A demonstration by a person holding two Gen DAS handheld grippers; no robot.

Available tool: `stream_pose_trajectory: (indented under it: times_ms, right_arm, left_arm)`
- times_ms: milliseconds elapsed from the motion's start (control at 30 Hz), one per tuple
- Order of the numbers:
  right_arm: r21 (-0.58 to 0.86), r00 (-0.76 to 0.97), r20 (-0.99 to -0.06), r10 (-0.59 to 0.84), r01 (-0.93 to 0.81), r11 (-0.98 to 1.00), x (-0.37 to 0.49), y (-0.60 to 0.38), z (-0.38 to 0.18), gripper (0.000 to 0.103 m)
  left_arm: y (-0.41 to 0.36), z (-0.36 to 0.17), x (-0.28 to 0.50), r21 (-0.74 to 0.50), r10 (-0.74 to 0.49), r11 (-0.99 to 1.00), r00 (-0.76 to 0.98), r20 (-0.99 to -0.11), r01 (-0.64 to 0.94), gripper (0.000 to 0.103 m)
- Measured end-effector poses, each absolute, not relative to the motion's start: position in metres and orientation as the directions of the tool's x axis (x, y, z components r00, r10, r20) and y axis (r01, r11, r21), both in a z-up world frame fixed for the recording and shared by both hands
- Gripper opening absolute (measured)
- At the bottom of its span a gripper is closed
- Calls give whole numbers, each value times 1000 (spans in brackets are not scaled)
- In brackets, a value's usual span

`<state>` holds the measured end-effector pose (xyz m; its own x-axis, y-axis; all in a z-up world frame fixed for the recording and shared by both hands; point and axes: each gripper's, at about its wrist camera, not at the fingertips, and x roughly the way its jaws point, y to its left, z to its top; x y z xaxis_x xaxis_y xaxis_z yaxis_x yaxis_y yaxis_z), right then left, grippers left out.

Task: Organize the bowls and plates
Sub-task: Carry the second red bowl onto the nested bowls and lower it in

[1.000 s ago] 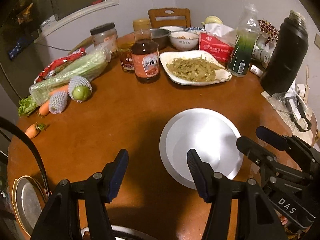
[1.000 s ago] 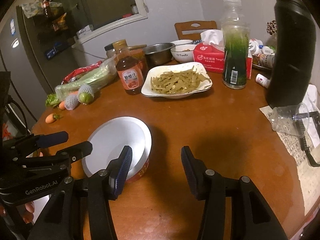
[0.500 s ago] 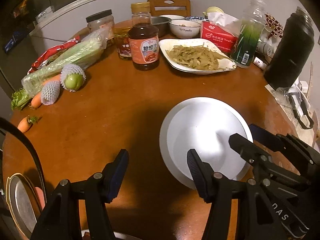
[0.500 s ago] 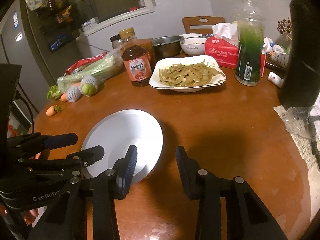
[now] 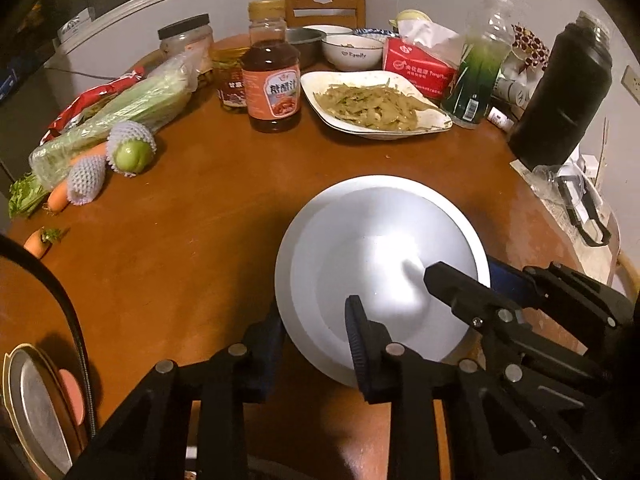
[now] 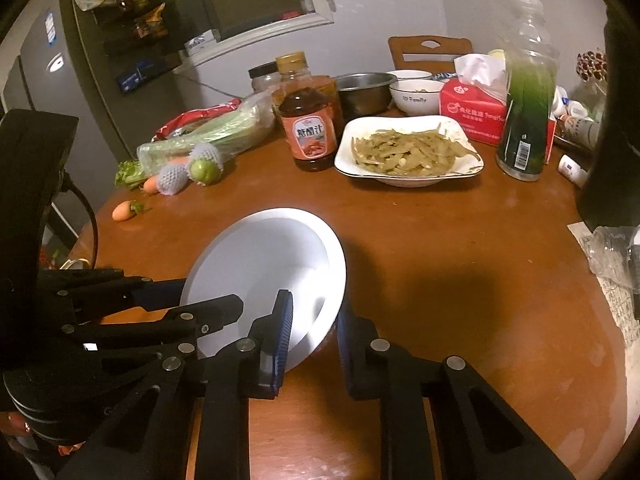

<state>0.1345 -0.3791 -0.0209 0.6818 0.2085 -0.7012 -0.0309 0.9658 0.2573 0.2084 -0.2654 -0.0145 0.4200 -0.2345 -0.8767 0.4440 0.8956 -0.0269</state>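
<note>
Gripping the white bowl (image 5: 380,264) from two sides, we share its weight. It sits near the front edge of the desk (image 5: 192,208). Our left gripper (image 5: 316,340) is closing on its near rim, while our right gripper (image 6: 312,328) pinches the opposite rim, so neither slips.

Left gripper (image 5: 316,334) pitches steeply down at the white bowl (image 5: 380,248), jaws closing across its near rim. Right gripper (image 6: 312,326) angles down, clamped on the bowl's opposite rim.
</note>
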Motion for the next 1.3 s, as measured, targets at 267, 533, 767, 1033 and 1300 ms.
stream_pose_trajectory:
  times_ms: [267,533,767,1033,1300]
  right_arm:
    - [256,696,-681,230,-69,964,127,-362,-4,22]
    - [216,719,-655,230,-114,970,115,-337,20,22]
    - [200,737,-630,243,-149,968,104,-313,38,22]
    - [189,750,-610,255,-176,966,90,-292,52,23]
    - [170,763,-590,265,-203,964,73,-272,64,23]
  left_arm:
    - [-243,4,196,-38,-242,908,449,-860,417,30]
    - [-217,26,178,-22,-233,921,507,-830,389,30]
    - [-194,42,162,-16,-230,931,550,-803,365,30]
    - [-172,55,144,-16,-229,938,584,-779,346,30]
    - [-148,66,124,-23,-230,945,612,-757,327,30]
